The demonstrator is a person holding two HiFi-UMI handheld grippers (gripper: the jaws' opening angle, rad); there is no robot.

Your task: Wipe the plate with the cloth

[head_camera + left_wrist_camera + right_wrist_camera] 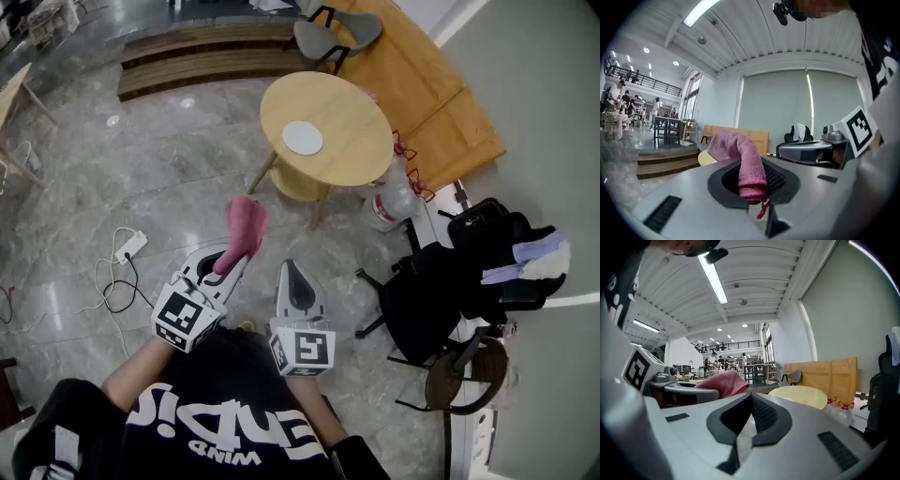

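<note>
There are two claws, one cloth and one plate. The left claw (232,261) is clamped on the pink terry cloth (246,225). In the left gripper view the cloth (741,152) rises out of the dark pads of that claw (752,190) as a rolled strip, its free end flopping over to the left, with a short red thread hanging at the pinched end. The right claw (291,272) is just beside the left one; in the right gripper view its jaws (749,413) are pressed together with nothing between them.

The small round white plate (302,138) lies flat on the round pale wooden tabletop (352,141), left of its middle and well apart from both claws. Nothing else rests on this tabletop.

One grey shell chair (323,36) stands beyond the tabletop. Two clear plastic bottles with red handles (833,408) stand on the floor at its right side. Further right, one black office chair (417,300) stands by a black bag (483,225) and some pale clothing.

The floor is glossy grey marble-look tile (169,169), with one white power strip (131,247) and its black cable at the left. Long wooden steps (206,56) run along the far side, and pale wooden panels (422,84) lie by the wall. The gripper views show a white ribbed ceiling with strip lights.
</note>
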